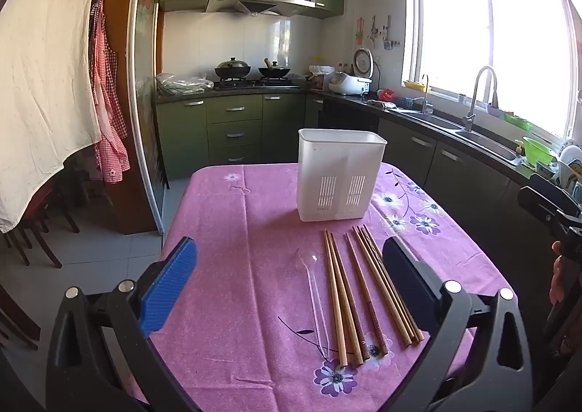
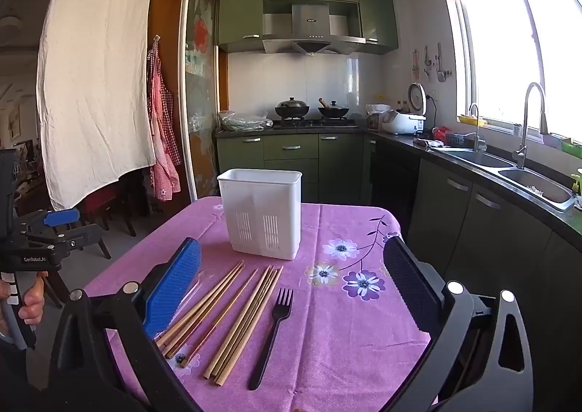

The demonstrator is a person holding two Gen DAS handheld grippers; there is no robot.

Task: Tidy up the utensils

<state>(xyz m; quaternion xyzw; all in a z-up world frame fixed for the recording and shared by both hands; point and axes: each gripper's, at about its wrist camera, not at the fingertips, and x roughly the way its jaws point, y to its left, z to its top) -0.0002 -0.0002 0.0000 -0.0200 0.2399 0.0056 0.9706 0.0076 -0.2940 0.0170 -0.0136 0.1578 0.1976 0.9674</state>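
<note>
A white slotted utensil holder point(image 1: 340, 175) point(image 2: 262, 212) stands upright on the pink flowered tablecloth point(image 1: 232, 230) point(image 2: 345, 339). In front of it lie several wooden chopsticks point(image 1: 360, 292) point(image 2: 232, 317) side by side. A clear plastic spoon point(image 1: 313, 299) lies left of them in the left wrist view. A black plastic fork point(image 2: 273, 333) lies right of them in the right wrist view. My left gripper point(image 1: 291, 281) hovers open over the chopsticks and spoon, holding nothing. My right gripper point(image 2: 293, 288) is open above the chopsticks and fork, also without anything in it.
Green kitchen cabinets, a stove with two woks point(image 1: 251, 70) and a counter with a sink point(image 2: 534, 186) run behind and to the right. Wooden chairs point(image 1: 32, 230) stand at the left. A hand holds the left gripper's handle point(image 2: 22, 288) at the left edge.
</note>
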